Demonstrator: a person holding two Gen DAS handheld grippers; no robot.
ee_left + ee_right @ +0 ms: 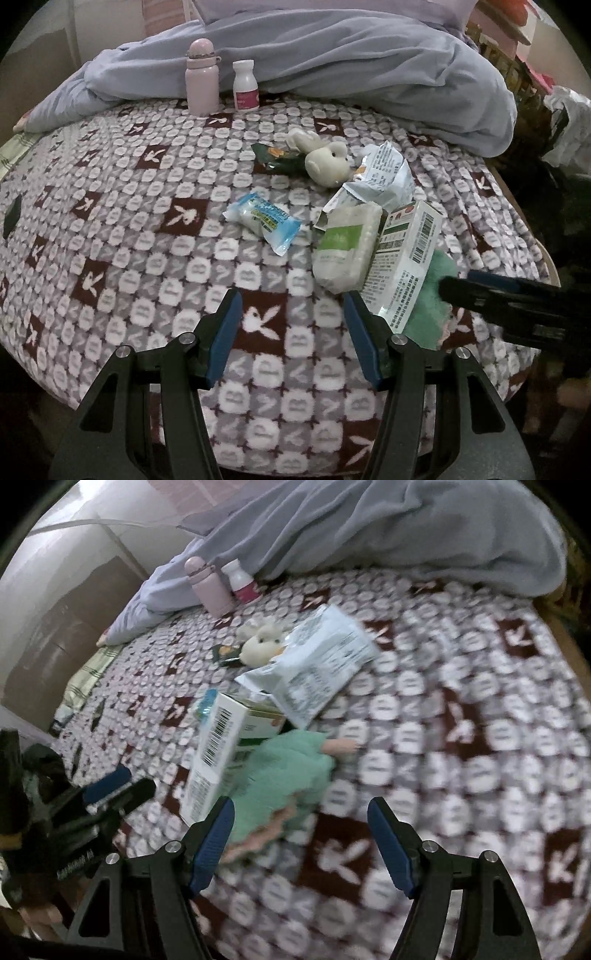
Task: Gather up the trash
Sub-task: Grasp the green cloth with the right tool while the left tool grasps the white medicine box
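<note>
Trash lies on a bed with a rabbit-print blanket. A white and green carton leans on a frosted pack with a green label. A blue and white wrapper, a crumpled silver-white bag and a dark green wrapper lie further back. My left gripper is open and empty, just in front of the carton. My right gripper is open and empty, its left finger beside the carton and a mint-green doll. The silver-white bag lies behind them.
A cream plush toy lies among the wrappers. A pink flask and a white bottle stand at the back by a rumpled lilac duvet. The bed's right edge drops off to dark clutter.
</note>
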